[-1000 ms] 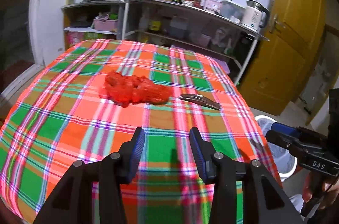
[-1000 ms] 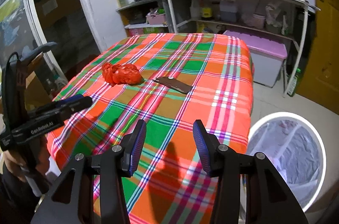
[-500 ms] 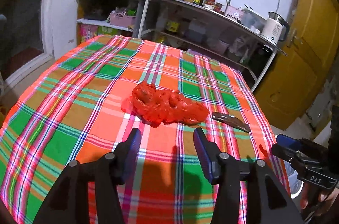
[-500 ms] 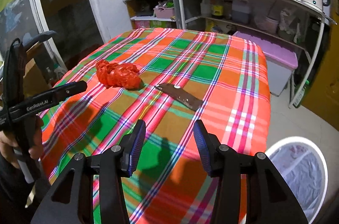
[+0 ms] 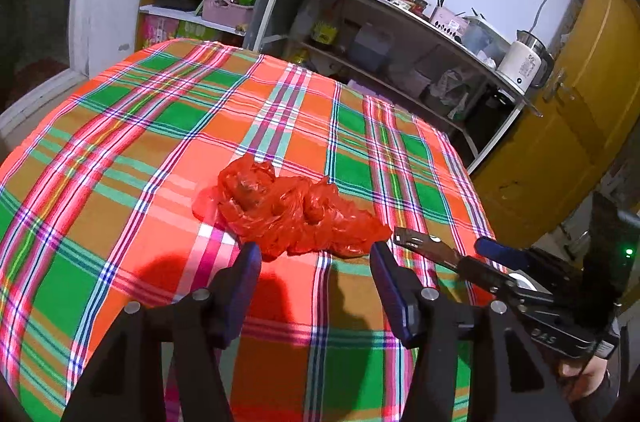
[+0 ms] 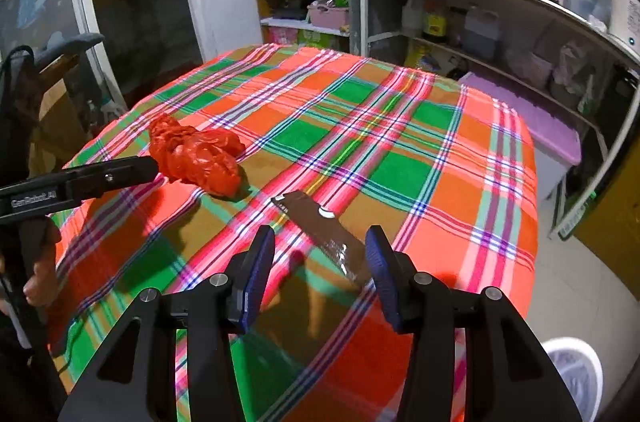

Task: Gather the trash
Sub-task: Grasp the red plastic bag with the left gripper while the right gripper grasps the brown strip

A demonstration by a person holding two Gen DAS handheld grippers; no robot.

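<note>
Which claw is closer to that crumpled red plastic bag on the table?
Left. The left claw is open right at the red plastic bag's near edge. The right claw is off to the side, open over the brown wrapper.

bag left of wrapper — on table

Bright overhead indoor light; hard shadows fall on the tablecloth just beneath each gripper; fisheye bending and dark vignetted corners.

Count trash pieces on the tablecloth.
2: a crumpled red plastic bag near the middle, and a flat brown wrapper beside it, toward the bin-side edge. None appear hidden.
</note>
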